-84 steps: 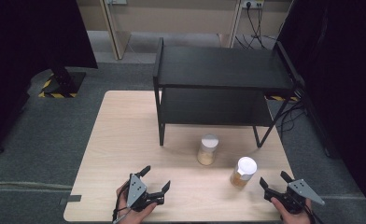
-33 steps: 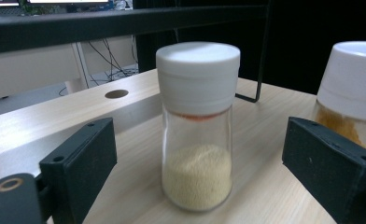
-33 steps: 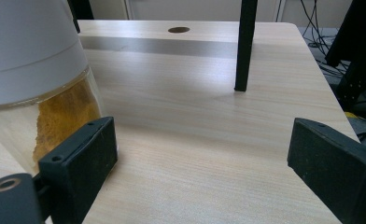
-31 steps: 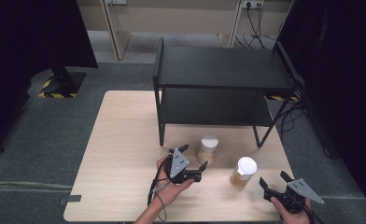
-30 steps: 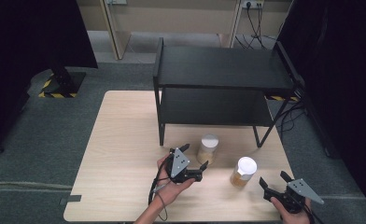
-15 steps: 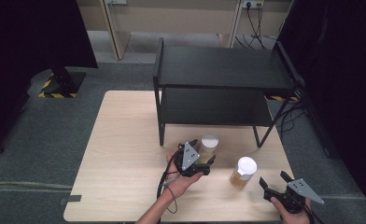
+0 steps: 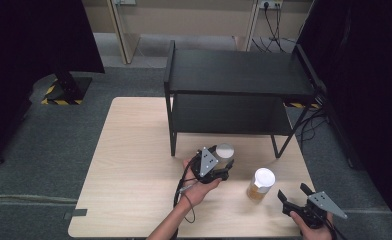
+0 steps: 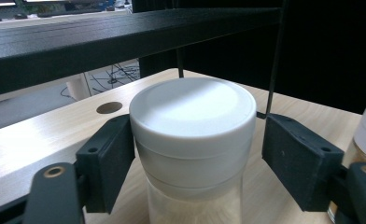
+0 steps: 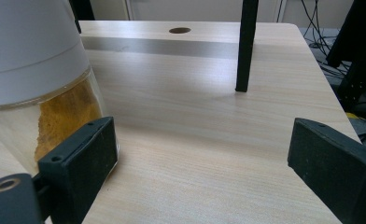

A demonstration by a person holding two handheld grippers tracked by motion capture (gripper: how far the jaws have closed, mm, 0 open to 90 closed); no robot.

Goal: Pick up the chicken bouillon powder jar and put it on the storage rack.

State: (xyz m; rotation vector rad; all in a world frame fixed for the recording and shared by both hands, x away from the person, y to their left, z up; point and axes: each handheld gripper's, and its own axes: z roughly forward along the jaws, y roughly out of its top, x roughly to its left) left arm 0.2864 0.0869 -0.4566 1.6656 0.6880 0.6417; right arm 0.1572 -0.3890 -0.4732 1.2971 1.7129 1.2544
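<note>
A clear jar with a white lid (image 7: pixel 225 151) stands on the table just in front of the black rack. My left gripper (image 7: pixel 221 162) is open, one jaw on each side of this jar (image 8: pixel 193 140). Its left pad (image 8: pixel 109 161) is at the jar's side, while a gap remains at the right pad (image 8: pixel 298 161). A second white-lidded jar (image 7: pixel 260 184) holds orange-brown powder and stands farther right. My right gripper (image 7: pixel 293 192) rests open near the table's front right. Nothing is between its jaws (image 9: pixel 204 158), and the powder jar (image 9: pixel 36 79) sits just outside its left pad (image 9: pixel 80 163).
A black two-level rack (image 7: pixel 234 75) stands on the far half of the wooden table (image 7: pixel 134 150). One thin rack leg (image 9: pixel 245 46) rises ahead of the right gripper. Grey carpet surrounds the table, with cables at the right.
My left gripper has travelled from the table's front left up to the jar by the rack, and its jaws now flank it. The right gripper and the powder jar have stayed put.
</note>
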